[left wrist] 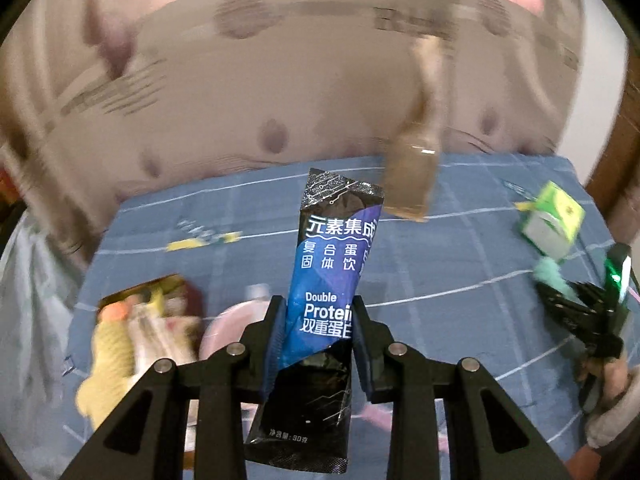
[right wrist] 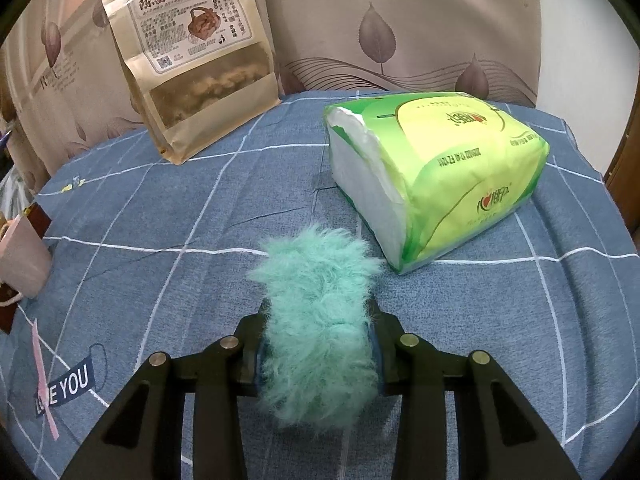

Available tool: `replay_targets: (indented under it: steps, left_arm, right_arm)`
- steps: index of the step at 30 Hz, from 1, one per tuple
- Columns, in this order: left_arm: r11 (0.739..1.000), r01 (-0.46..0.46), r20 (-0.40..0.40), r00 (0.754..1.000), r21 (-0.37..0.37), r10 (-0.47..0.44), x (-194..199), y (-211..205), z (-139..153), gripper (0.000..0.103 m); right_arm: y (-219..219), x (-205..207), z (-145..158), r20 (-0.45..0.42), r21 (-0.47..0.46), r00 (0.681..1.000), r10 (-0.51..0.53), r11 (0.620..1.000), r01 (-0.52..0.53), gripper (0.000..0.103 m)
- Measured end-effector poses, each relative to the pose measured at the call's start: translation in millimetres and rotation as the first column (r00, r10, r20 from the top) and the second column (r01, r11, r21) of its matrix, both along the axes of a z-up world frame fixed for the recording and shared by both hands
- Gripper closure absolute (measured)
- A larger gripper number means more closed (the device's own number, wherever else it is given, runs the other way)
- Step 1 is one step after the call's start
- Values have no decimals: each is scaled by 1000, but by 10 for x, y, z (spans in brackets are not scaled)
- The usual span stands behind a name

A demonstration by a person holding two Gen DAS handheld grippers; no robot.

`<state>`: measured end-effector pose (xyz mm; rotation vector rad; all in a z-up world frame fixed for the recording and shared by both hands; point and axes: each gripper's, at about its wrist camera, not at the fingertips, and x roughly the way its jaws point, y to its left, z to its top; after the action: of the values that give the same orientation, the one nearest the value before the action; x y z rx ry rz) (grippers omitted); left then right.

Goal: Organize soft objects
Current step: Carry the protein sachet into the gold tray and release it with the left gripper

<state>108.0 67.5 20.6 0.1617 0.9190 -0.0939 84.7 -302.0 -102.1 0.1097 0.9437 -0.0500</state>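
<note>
My left gripper is shut on a blue and black protein drink sachet and holds it upright above the blue checked cloth. My right gripper is shut on a fluffy teal plush item just above the cloth. The right gripper also shows at the right edge of the left wrist view, with teal fluff in it. A green tissue pack lies just beyond the right gripper; it also shows in the left wrist view.
A brown paper snack bag stands at the back against the sofa; in the left wrist view it is blurred. A box with plush toys and a pink round item sit at lower left. A pink gift bag stands at the left.
</note>
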Motion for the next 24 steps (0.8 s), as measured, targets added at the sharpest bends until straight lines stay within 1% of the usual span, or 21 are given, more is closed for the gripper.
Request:
replay_targets:
  steps: [5, 8, 11, 15, 24]
  left_arm:
    - [992, -126, 3, 992, 9, 125, -59, 652, 17, 71]
    - [977, -212, 6, 977, 12, 212, -106, 1084, 11, 71]
    - [962, -271, -3, 962, 16, 271, -109, 1390, -32, 71]
    - [949, -314, -34, 949, 17, 314, -81, 1652, -182, 71]
    - [938, -346, -96, 934, 8, 345, 74, 1845, -558, 71]
  right_arm:
    - [9, 1, -16, -4, -19, 1000, 8, 1000, -8, 66]
    - [20, -3, -22, -6, -28, 1000, 10, 1000, -10, 65]
    - [24, -6, -30, -7, -38, 1000, 11, 999, -12, 65]
    - [27, -8, -42, -9, -46, 1000, 13, 999, -13, 65]
    - [35, -12, -67, -13, -71, 1000, 17, 997, -18, 65]
